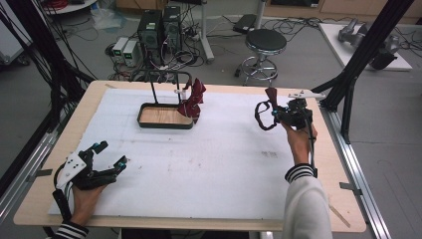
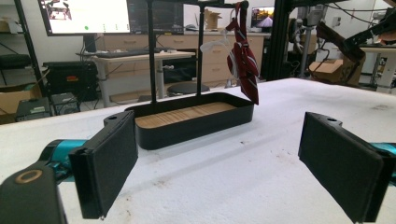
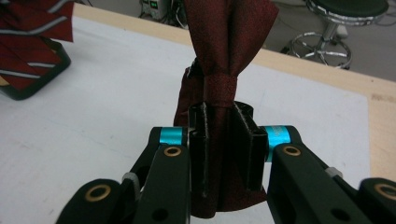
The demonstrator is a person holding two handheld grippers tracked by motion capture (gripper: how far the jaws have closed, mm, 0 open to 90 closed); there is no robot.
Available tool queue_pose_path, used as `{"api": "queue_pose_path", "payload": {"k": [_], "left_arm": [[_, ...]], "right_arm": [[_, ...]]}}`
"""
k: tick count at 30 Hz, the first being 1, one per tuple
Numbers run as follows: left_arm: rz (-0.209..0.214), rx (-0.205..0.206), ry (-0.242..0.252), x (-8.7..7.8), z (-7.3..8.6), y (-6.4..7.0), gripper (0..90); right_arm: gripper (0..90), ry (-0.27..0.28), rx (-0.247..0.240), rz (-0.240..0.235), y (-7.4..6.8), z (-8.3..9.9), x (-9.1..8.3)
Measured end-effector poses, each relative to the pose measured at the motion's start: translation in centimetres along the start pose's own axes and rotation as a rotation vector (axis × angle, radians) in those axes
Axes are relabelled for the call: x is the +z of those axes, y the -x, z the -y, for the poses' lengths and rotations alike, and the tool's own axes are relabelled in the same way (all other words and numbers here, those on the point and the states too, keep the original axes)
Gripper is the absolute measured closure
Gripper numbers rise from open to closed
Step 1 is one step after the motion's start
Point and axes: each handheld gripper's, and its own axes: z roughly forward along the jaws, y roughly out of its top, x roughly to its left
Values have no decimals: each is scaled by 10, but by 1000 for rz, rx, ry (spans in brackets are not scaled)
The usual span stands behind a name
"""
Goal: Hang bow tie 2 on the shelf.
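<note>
Right gripper (image 1: 278,113) has its jaws pinched on the dark red bow tie (image 3: 224,60), lifted over the worktop's far right. The stand (image 1: 166,102) lies to its left. Left gripper (image 1: 107,158), near left, jaws spread, idle.

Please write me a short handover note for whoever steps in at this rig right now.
Right tongs: shut on the dark red bow tie, held up over the right side of the white mat; its black strap loop hangs free.
Left tongs: open, holding nothing, low over the mat's near left corner.
Stand: black tray with a wooden floor and a rail above, at the far middle of the mat. A striped red tie already hangs from the rail.
Done: one tie hung, bow tie picked up.
Left, most likely: carry the bow tie to the rail and hang it.
</note>
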Motion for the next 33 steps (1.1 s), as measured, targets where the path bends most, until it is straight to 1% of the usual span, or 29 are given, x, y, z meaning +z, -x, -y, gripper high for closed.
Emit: {"api": "queue_pose_path", "payload": {"k": [1, 2, 10, 15, 17, 19, 23, 27, 29, 33], "left_arm": [[0, 0, 0, 0, 0, 0, 123], [0, 0, -1, 0, 0, 0, 124], [0, 0, -2, 0, 0, 0, 123], [0, 1, -3, 0, 0, 0, 124], [0, 0, -2, 0, 0, 0, 124], [-1, 1, -2, 0, 0, 0, 124], [-2, 1, -2, 0, 0, 0, 123], [-2, 2, -3, 0, 0, 0, 123], [-2, 1, -2, 0, 0, 0, 124], [-1, 2, -2, 0, 0, 0, 124]], "right_arm": [[773, 9, -3, -8, -2, -1, -1], [773, 19, -14, -6, -3, -1, -1], [773, 91, -21, -33, -15, -5, -7], [773, 146, -37, -63, -24, -8, -12], [773, 158, -34, -81, -27, -9, -13], [773, 168, -44, -87, -31, -10, -14], [773, 197, -44, -113, -39, -12, -16], [773, 217, -62, -126, -47, -14, -18], [773, 232, -55, -141, -51, -15, -20], [773, 255, -60, -162, -59, -17, -21]]}}
